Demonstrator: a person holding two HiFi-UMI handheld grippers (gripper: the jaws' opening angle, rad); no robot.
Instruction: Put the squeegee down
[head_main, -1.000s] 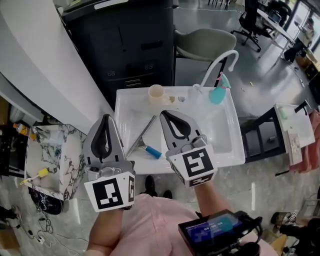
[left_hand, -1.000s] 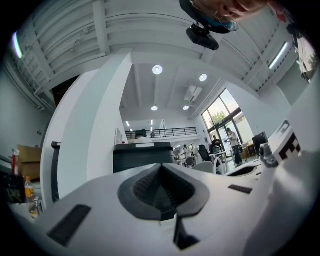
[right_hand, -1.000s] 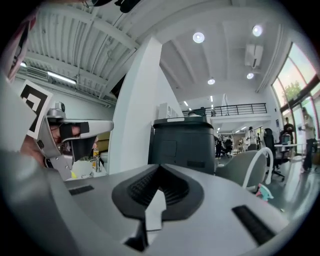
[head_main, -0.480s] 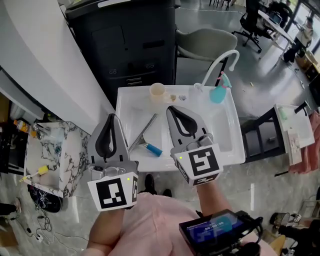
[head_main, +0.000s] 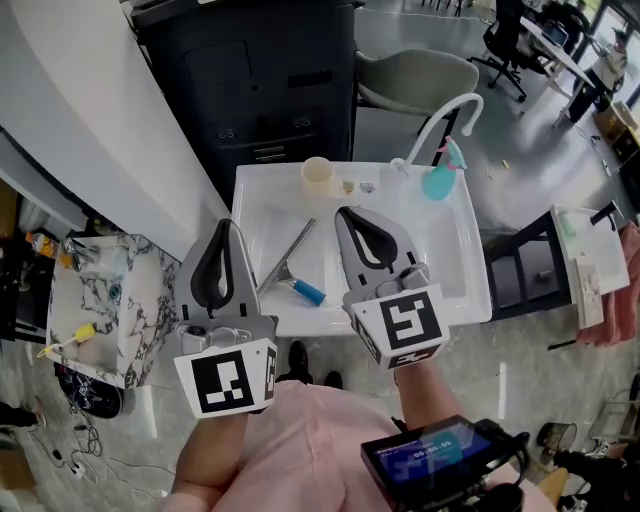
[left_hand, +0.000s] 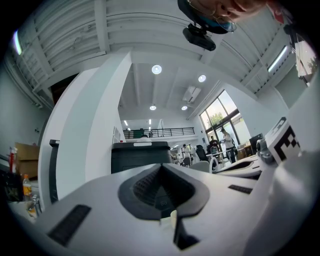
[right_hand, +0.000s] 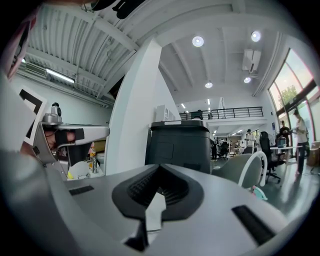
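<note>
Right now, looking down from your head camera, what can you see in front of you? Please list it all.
sink: one, white, centre, in front of the person
squeegee: one, metal blade with blue handle, lying in the sink between the two claws
cup: one, cream, on the sink's back edge
tap: one, white, curved, at the sink's back right
spray bottle: one, teal, beside the tap
cabinet: one, black, behind the sink
chair: one, grey, right of the cabinet
side table: one, marbled white, far left
screen: one, dark and lit blue, bottom right
left claw: one, grey, shut, empty
right claw: one, grey, shut, empty
</note>
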